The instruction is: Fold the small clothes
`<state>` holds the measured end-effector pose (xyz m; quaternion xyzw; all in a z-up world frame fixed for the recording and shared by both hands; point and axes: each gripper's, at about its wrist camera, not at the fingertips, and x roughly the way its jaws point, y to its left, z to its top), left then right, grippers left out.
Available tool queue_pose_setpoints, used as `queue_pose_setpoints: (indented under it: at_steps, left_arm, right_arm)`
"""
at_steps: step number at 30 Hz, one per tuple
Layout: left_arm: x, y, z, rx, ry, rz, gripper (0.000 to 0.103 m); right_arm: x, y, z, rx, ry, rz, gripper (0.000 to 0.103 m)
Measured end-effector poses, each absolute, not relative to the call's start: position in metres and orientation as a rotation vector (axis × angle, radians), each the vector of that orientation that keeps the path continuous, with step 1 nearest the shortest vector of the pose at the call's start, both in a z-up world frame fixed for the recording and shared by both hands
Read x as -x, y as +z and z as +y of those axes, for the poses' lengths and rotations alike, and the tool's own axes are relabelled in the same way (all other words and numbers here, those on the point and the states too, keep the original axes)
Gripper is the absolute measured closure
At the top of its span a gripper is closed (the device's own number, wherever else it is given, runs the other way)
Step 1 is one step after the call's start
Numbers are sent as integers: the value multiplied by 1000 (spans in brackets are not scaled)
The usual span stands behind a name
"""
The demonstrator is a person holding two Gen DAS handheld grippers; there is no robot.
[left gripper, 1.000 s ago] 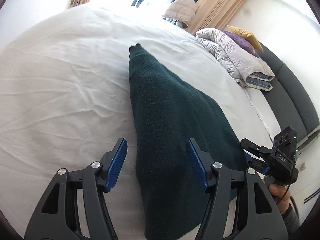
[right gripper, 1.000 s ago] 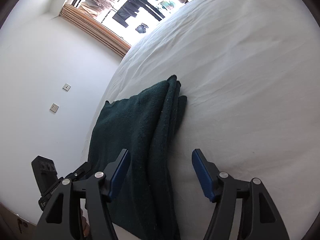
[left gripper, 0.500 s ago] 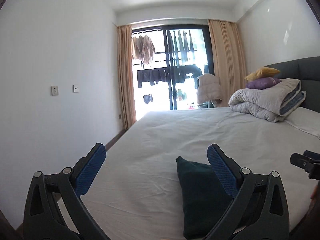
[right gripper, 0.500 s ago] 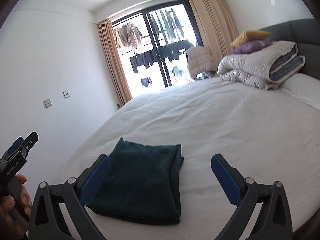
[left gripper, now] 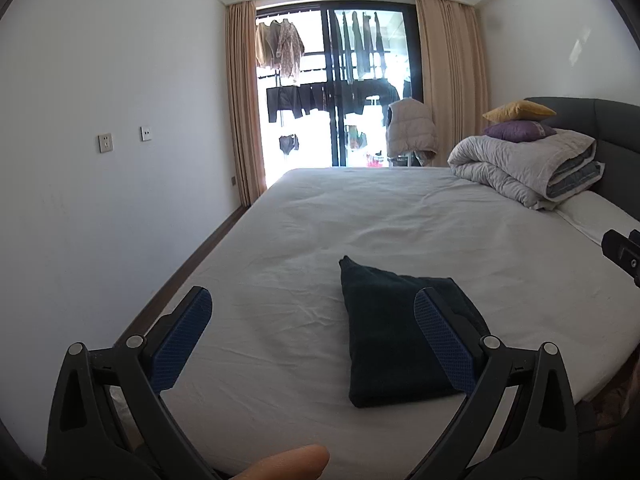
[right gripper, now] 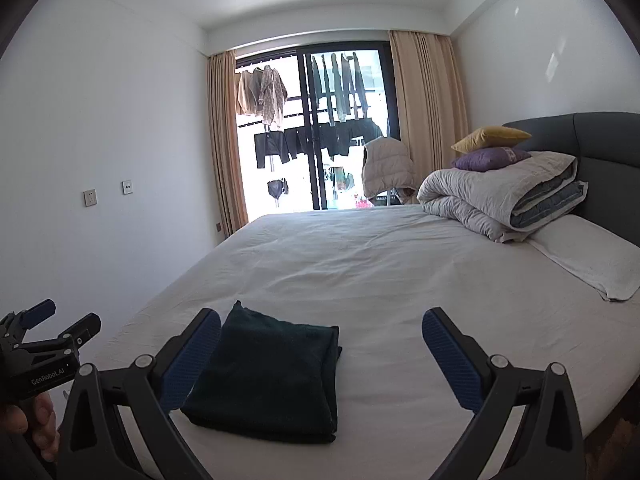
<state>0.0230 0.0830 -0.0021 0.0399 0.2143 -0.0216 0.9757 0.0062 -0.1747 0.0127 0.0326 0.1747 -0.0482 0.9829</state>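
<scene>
The dark green garment (right gripper: pixel 266 372) lies near the foot edge of the bed (right gripper: pixel 400 280) as a neat, layered rectangle, so the folding of this piece looks finished. The left gripper (left gripper: pixel 312 340) and right gripper (right gripper: pixel 320 356) both hover apart from it with jaws spread wide and nothing between them. No other small clothes show on the sheet, so what remains, if anything, seems to be fetching another item; the views cannot confirm one exists.
</scene>
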Motion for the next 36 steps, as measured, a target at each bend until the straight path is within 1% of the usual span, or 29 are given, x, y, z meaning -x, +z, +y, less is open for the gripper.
queue_pose_setpoints:
  at_steps: [6, 19, 27, 36]
  left_arm:
    - [-45, -60, 78, -52, -103, 618, 0]
    - [-98, -134, 75, -61, -99, 771, 0]
    - [-113, -151, 78, -54, -96, 814, 0]
    - [-113, -154, 80, -57, -92, 828, 0]
  right_arm:
    - [-5, -31, -174, -92, -99, 473, 0]
    - [-27, -79, -158, -62, -68, 626, 0]
    - [-38, -98, -159, -80, -73, 692, 0]
    - [-41, -105, -158, -75, -72, 721, 0]
